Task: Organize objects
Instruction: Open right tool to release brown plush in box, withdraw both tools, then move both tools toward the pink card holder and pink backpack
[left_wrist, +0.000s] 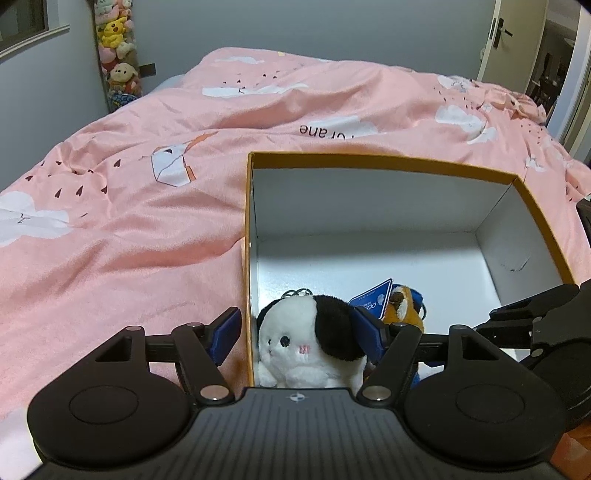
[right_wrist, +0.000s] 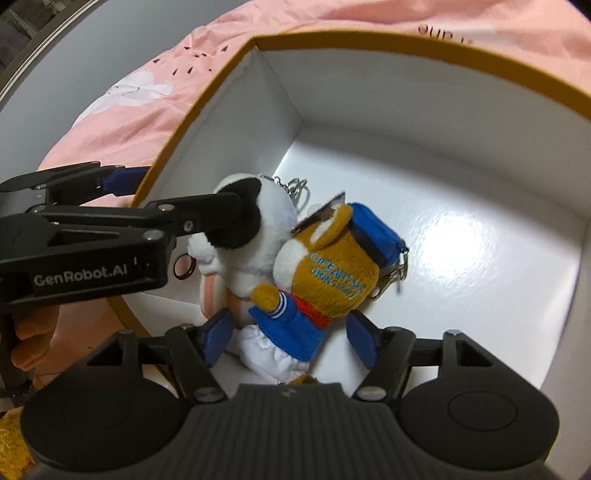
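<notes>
An open box with an orange rim (left_wrist: 369, 157) and white inside lies on a pink bed cover. In its near left corner sits a white plush with a black ear (left_wrist: 306, 343), a key ring on its head. Beside it lies a brown plush in a blue sailor suit (right_wrist: 332, 273) with a paper tag. My left gripper (left_wrist: 298, 332) is open and straddles the box's left wall, one pad outside and the other by the black ear. My right gripper (right_wrist: 291, 338) stands open around the sailor plush's legs, its pads not pressing on it.
The pink bed cover (left_wrist: 129, 221) spreads left of and behind the box. A column of stuffed toys (left_wrist: 118, 55) stands at the far wall, and a door (left_wrist: 517, 40) is at the far right. A hand (right_wrist: 33, 339) holds the left gripper's handle.
</notes>
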